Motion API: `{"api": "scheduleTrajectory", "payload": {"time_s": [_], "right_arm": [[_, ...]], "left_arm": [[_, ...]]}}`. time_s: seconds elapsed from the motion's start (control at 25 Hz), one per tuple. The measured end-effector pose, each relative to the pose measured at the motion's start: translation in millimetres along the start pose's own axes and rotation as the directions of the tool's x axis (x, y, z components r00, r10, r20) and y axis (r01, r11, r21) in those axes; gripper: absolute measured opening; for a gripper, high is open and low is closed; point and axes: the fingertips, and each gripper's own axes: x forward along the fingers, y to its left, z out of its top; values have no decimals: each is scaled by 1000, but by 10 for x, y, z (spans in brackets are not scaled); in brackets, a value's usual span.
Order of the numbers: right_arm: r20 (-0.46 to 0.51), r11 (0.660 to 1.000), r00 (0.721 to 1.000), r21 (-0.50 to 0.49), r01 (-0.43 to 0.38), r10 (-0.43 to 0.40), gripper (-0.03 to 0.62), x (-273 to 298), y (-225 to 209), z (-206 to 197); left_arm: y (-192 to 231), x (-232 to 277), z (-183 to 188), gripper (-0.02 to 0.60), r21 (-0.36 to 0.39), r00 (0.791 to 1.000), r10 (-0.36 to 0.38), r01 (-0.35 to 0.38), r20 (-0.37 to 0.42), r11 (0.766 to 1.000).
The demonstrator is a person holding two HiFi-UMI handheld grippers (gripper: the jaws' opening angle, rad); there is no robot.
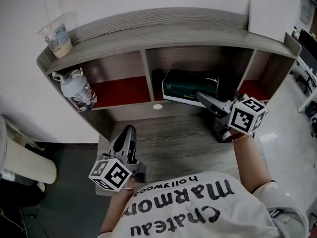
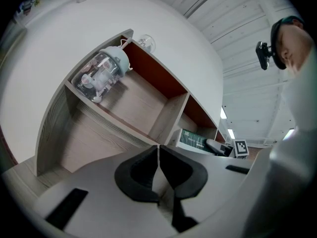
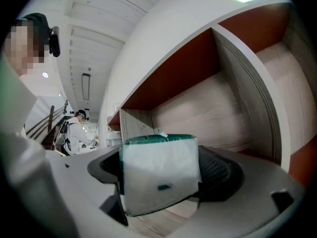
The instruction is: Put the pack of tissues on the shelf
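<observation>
Gripped tissues (image 3: 159, 175) end-on in right gripper (image 1: 202, 97), for pushing deep into middle bay of shelf (image 1: 148, 33). Seemed to rest on bay floor, contact unclear. Held left gripper (image 2: 158, 155) closed, empty, low over desk (image 1: 183, 148), out of way.

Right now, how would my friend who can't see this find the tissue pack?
Find the grey wooden shelf with three red-backed compartments. In the middle one is the pack of tissues, held by the right gripper. It is the only dark green block; its left neighbour is a clear bottle.
</observation>
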Motion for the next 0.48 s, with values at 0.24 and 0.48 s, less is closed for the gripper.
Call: {"api": "scheduleTrajectory", "payload": {"time_s": [0.24, 0.48], "right_arm": [[-27, 999, 999, -39, 29, -30, 453, 13, -79, -10], [-39, 997, 998, -70, 40, -43, 454, 1, -131, 7]], "left_arm": [[61, 9, -19, 26, -9, 1000, 14, -14, -10, 1000], [53, 68, -32, 26, -14, 1000, 8, -8, -13, 1000]]}}
